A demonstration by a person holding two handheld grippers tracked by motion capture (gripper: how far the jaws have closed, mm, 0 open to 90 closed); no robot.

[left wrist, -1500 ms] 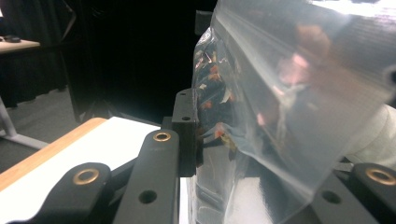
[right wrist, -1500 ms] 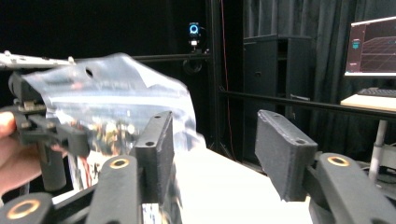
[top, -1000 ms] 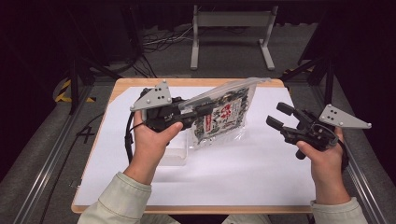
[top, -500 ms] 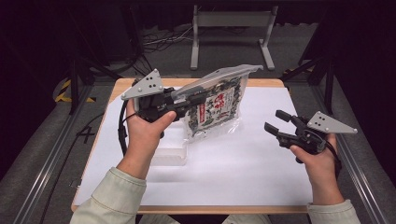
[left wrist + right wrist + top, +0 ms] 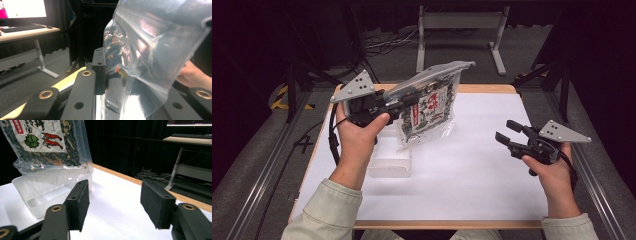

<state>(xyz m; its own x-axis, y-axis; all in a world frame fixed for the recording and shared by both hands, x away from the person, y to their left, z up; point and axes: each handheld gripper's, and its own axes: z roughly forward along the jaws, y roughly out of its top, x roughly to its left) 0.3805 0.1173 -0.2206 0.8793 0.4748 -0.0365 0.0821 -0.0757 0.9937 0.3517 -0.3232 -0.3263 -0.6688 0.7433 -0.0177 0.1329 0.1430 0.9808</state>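
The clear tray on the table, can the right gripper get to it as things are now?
Probably yes. The right gripper is open and holds nothing, with bare white table between it and the clear tray. The snack bag, clamped in the left gripper, hangs above the tray's far end, so an approach from the near side looks freer.

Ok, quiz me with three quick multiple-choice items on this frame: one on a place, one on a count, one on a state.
1. Where is the clear tray?
A. On the white mat under the bag
B. On the floor
C. In the right gripper

2. How many red shrimp are printed on the bag?
A. None
B. Two
C. Five

3. The right gripper is:
A. Open, holding nothing
B. Shut on the bag
C. Shut on the tray

Key: 1 A, it sits on the mat below the left gripper; 2 B, right gripper view shows two; 3 A, jaws apart with a gap.
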